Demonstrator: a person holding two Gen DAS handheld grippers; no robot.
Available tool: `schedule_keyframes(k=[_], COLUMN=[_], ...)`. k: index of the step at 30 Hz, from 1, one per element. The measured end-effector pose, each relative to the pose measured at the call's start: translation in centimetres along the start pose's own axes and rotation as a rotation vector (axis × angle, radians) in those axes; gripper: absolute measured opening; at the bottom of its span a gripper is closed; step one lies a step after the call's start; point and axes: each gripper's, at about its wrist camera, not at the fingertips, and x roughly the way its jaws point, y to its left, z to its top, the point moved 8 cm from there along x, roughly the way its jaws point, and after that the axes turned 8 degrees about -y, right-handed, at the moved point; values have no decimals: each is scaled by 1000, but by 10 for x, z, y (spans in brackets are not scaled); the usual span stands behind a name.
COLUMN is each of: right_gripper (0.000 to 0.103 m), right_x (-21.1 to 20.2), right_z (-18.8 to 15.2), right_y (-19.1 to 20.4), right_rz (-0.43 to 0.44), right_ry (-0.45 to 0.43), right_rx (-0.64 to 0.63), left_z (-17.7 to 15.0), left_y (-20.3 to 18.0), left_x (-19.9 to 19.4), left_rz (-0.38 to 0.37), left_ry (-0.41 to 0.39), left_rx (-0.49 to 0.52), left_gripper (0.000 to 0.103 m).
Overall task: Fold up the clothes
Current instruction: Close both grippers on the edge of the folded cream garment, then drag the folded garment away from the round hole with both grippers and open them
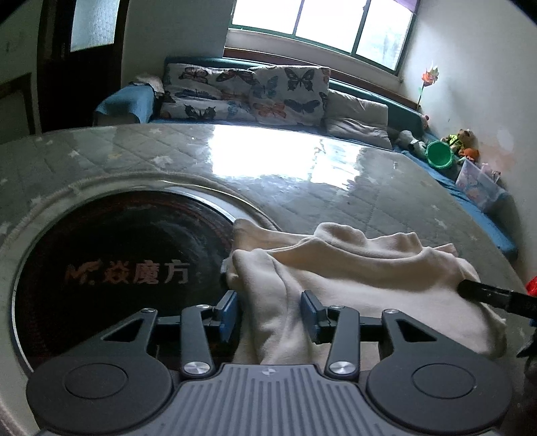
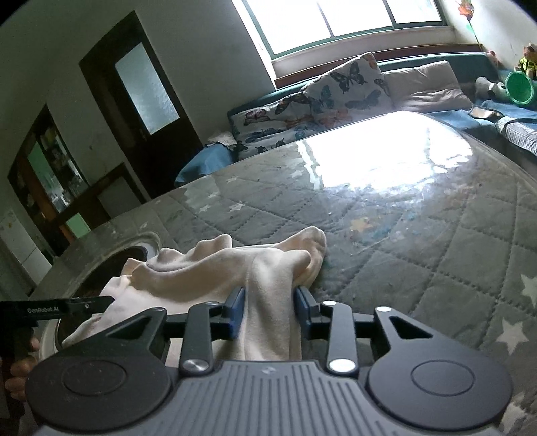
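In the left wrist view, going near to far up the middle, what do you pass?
Left claw → cream garment → quilted table cover → butterfly cushions → window.

Pale plastered walls around a wide green-framed window, daylight glaring off the glossy cover of a grey quilted, star-printed table with a round dark inset panel. Behind it, a blue-covered sofa stacked with butterfly-print cushions, toys and a green bucket at the right-hand end. At left, a dark wooden door with a frosted pane.
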Motion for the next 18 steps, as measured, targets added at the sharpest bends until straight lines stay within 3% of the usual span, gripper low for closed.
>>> schedule_keyframes(k=[3, 6, 11, 18], right_gripper=[24, 17, 16, 15], right_x=[2, 1, -15, -40], right_z=[0, 2, 19, 54], right_y=[2, 5, 1, -34], right_rz=[8, 11, -12, -134], right_ry=[3, -4, -54, -129], right_rx=[-13, -29, -42, -78], left_z=[1, 7, 25, 49], left_y=[-4, -10, -35, -96], left_x=[2, 0, -5, 14], left_rz=[-20, -22, -67, -163], left_ry=[-1, -13, -54, -82], left_rx=[5, 28, 76, 128], left_gripper=[24, 19, 17, 16])
